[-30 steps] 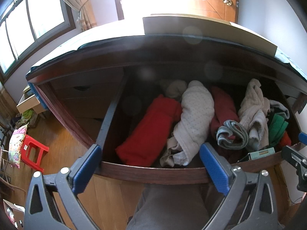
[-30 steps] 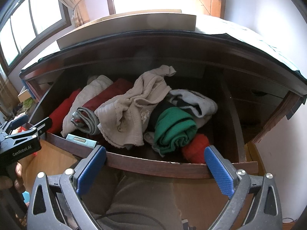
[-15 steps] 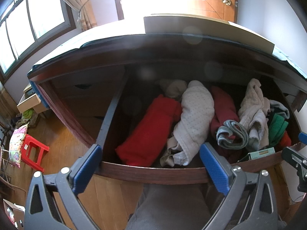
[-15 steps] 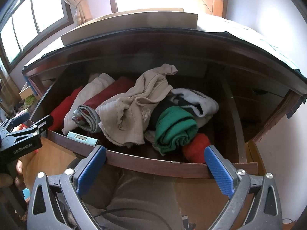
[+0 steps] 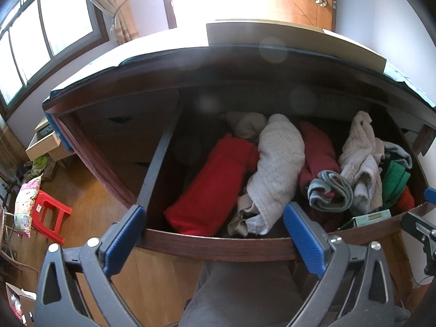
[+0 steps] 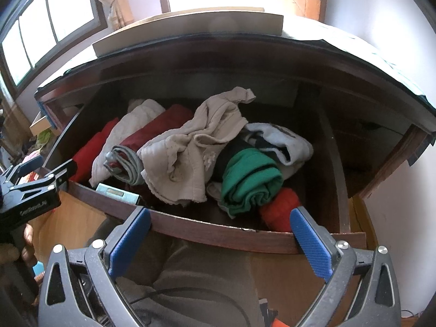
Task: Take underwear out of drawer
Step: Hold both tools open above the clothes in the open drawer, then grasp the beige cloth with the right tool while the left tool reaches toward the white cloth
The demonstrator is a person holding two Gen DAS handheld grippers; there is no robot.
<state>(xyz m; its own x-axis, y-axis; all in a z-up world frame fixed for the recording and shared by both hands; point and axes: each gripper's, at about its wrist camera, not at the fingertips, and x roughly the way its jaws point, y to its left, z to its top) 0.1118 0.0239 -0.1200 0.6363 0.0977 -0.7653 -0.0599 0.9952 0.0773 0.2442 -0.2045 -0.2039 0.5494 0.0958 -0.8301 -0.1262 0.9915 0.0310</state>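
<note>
- Dark-brown wooden drawer (image 5: pixel 218 248) stands pulled open under a dark counter top (image 6: pixel 245 51); both tools hover just outside its front rail, touching nothing.
- Left tool (image 5: pixel 215 234): blue-padded fingers (image 5: pixel 124 238) spread wide, released, empty. It faces the drawer's left half.
- Farthest left in the drawer: bright red rolled garment (image 5: pixel 212 188), lying lengthwise, front end near the rail.
- Just beside it on the right, touching: cream dotted rolled cloth (image 5: pixel 275 169).
- Next: dark maroon folded garment (image 5: pixel 317 155), with a grey-green striped roll (image 5: pixel 329 190) resting on its front end.
- Small pale-teal flat box (image 6: pixel 117 192) leans against the inside of the front rail, below the striped roll.
- Centre-right: crumpled beige underwear with scalloped hem (image 6: pixel 190 147), loosely heaped on top of the pile, partly over the maroon piece.
- Right of that: green rolled garment (image 6: pixel 250 179), a white-and-black piece (image 6: pixel 283 139) behind it, an orange-red roll (image 6: pixel 280 212) at the front rail.
- Right tool (image 6: pixel 220 239): fingers apart, released, empty, facing the green roll.
</note>
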